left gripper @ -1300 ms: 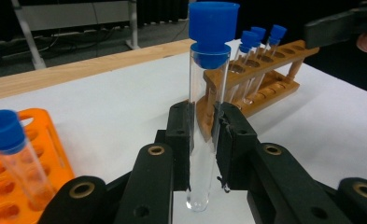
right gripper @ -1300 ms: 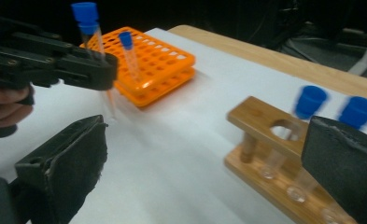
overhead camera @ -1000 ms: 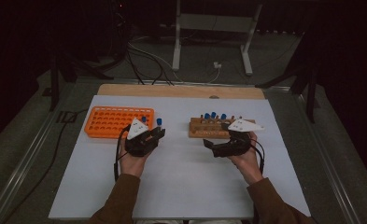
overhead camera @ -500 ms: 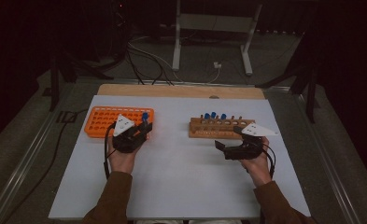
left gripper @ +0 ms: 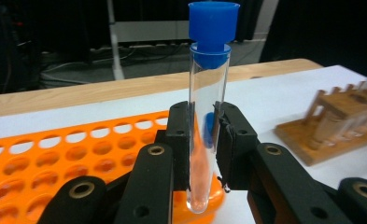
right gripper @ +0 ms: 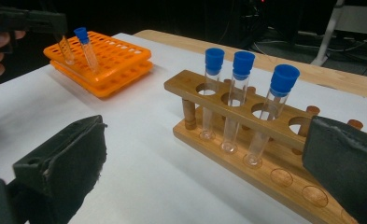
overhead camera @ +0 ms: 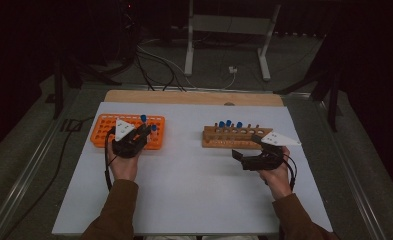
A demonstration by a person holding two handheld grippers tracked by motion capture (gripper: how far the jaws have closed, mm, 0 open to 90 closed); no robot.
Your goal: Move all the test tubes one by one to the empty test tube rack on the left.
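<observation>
A metal stand (overhead camera: 229, 30) is standing at the upper centre, with cables (overhead camera: 154, 65) lying on the floor upper left.

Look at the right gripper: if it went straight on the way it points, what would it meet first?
Probably the wooden rack with its three blue-capped tubes, just ahead of the right gripper's open jaws; depth is uncertain.

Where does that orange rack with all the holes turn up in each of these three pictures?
High view: the orange rack lies left of centre, partly under the left gripper.
Left gripper view: it spreads across the lower left, behind the jaws.
Right gripper view: it sits at the upper left.
Shared landmark: the wooden rack.
</observation>
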